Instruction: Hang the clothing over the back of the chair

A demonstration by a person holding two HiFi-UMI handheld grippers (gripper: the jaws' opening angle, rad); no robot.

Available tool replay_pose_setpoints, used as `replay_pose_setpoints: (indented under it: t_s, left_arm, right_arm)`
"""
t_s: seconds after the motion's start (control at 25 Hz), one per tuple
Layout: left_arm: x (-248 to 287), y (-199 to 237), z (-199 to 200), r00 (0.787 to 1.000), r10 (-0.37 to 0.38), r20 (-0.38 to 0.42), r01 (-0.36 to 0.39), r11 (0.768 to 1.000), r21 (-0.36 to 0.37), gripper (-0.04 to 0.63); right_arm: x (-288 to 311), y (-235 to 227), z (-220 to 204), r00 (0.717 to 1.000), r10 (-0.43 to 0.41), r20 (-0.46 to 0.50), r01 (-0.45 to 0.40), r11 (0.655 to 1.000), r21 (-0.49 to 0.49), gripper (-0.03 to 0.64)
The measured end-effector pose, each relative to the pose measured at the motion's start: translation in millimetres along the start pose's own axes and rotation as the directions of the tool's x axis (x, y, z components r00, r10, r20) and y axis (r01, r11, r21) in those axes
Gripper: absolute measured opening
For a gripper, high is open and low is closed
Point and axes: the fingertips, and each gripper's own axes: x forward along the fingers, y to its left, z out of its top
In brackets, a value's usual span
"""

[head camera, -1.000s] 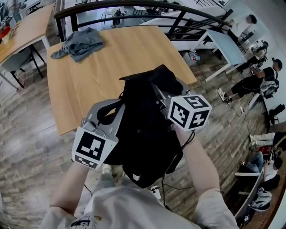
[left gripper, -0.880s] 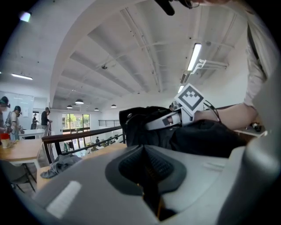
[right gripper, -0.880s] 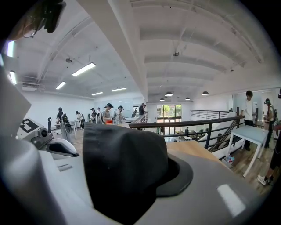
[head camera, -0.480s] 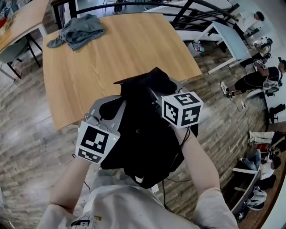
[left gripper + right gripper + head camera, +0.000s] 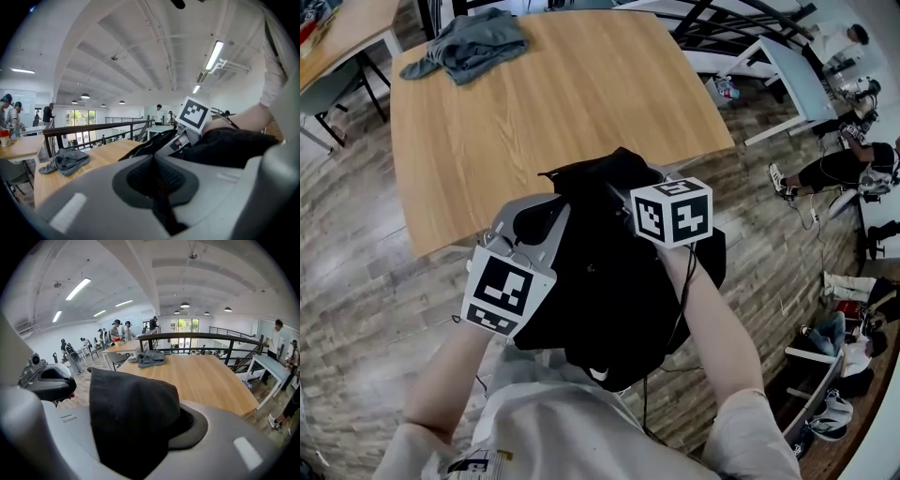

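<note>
A black garment (image 5: 609, 281) hangs bunched between my two grippers, just in front of the person's body and near the wooden table's front edge. My left gripper (image 5: 534, 217) holds its left side, jaws closed together with a thin dark strip of cloth (image 5: 164, 211) caught between them. My right gripper (image 5: 623, 192) grips the top right, tipped downward. In the right gripper view a thick fold of the black garment (image 5: 126, 413) fills the jaws, which have just eased slightly wider while still pinching it. No chair back shows; the cloth hides whatever is beneath.
The wooden table (image 5: 562, 103) lies straight ahead with a grey piece of clothing (image 5: 469, 42) at its far left corner. A black railing (image 5: 731, 23) runs behind it. People (image 5: 834, 169) sit at the right beside a white table (image 5: 787, 80).
Both grippers have sunk with the black garment still between them. The right gripper has tipped further downward, so its marker cube now shows more of its top face.
</note>
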Motion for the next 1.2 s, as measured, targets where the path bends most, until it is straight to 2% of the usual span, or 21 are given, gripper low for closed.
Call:
replay_pose_setpoints:
  t_s: [0.36,0.56,0.68,0.72,0.96,1.2]
  left_arm:
    - [8.5,-6.7,-13.9,1.0,-0.008,-0.021,0.007,1.0,-0.03,0.002]
    - [2.9,-4.2,-17.0,0.999,0.002,-0.035,-0.003,1.0,-0.03,0.002]
    - [3.3,-4.7,-16.2,0.999,0.01,-0.038,-0.01,1.0,-0.015,0.002]
    - [2.7,-4.8,-16.1,0.999,0.013,-0.041,-0.013,1.0,-0.008,0.002]
    - [-7.8,-3.8,-11.2,0.999,0.026,-0.045,-0.026,1.0,0.011,0.002]
    - [-20.9,-7.9,8.9,0.999,0.048,-0.022,-0.047,0.998,0.044,0.002]
  right_arm:
    - [18.5,4.2,-27.6,0.992,0.064,-0.105,-0.062,0.998,0.019,0.253]
    - [22.9,8.3,-29.2,0.989,0.084,-0.123,-0.078,0.996,0.052,0.323]
    - [17.4,3.1,-17.6,0.994,0.093,-0.064,-0.089,0.994,0.066,0.397]
    - [14.6,0.7,-13.4,0.995,0.088,-0.045,-0.085,0.994,0.067,0.4]
    - [-1.5,-1.3,-1.5,0.999,0.045,0.022,-0.047,0.997,0.058,0.395]
    - [-40.0,1.4,23.7,0.988,-0.026,0.155,0.028,0.999,-0.014,0.329]
